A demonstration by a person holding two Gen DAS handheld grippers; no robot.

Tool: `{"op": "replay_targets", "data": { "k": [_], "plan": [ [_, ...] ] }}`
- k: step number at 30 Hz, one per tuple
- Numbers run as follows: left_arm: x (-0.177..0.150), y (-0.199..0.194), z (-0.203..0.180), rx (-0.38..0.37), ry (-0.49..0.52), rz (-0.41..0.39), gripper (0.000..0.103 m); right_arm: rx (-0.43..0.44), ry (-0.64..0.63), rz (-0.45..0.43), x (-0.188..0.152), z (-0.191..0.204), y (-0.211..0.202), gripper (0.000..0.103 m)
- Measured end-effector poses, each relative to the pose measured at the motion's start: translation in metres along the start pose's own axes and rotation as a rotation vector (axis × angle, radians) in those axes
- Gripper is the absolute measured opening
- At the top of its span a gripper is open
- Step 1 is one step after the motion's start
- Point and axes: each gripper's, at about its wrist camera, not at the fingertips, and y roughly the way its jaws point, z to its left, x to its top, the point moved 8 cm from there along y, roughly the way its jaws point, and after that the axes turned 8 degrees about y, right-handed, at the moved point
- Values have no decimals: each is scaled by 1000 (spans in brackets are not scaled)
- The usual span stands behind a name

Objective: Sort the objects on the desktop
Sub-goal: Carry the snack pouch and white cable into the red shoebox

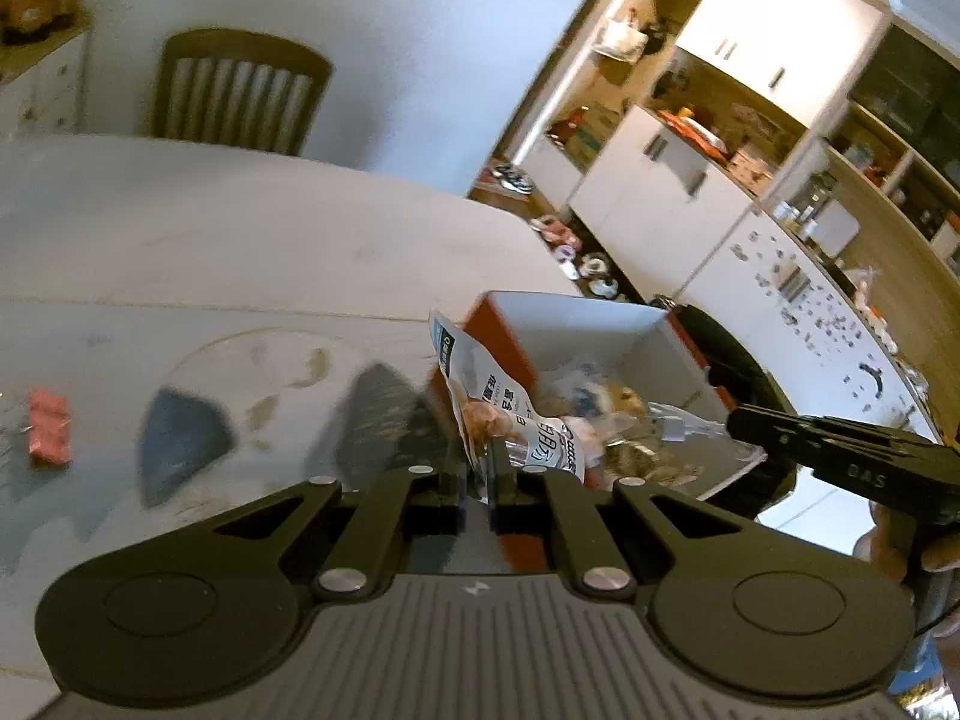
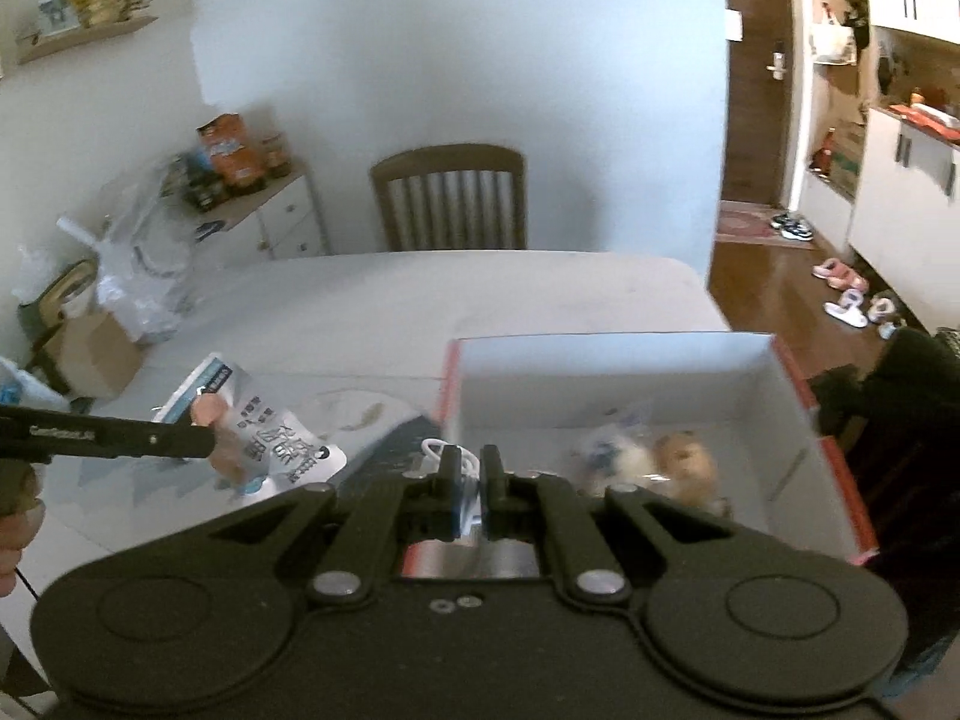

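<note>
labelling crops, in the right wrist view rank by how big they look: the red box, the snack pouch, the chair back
1. red box
2. chair back
3. snack pouch
The chair and pouch look close in size; the chair is farther, so treat that order as unsure.

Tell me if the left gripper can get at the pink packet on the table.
Probably not yet: the left gripper is shut on a pouch. Nothing stands between it and the packet.
</note>
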Motion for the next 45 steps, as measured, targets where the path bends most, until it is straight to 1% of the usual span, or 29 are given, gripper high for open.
{"op": "replay_targets", "data": {
  "k": [6,11,17,27,32,36,39,45],
  "plan": [
    [17,35,-42,-17,45,5,5,-33,9,-6,2,-41,-1,5],
    [23,64,-66,-18,83,24,5,-53,19,1,1,-67,-1,5],
    [24,92,-81,-12,117,43,5,-70,17,19,-4,-89,2,5],
    [22,135,-104,-5,166,98,5,-91,9,51,-12,-114,15,5],
    [12,152,-112,-9,194,143,5,-115,-4,56,-13,-126,22,5],
    [6,164,-119,-9,225,179,5,-146,20,58,-11,-139,32,5],
    [-1,172,-120,5,236,205,5,-171,10,67,-12,-144,42,5],
    [-11,182,-121,31,257,252,5,-181,-19,101,-18,-148,59,5]
  ]
}}
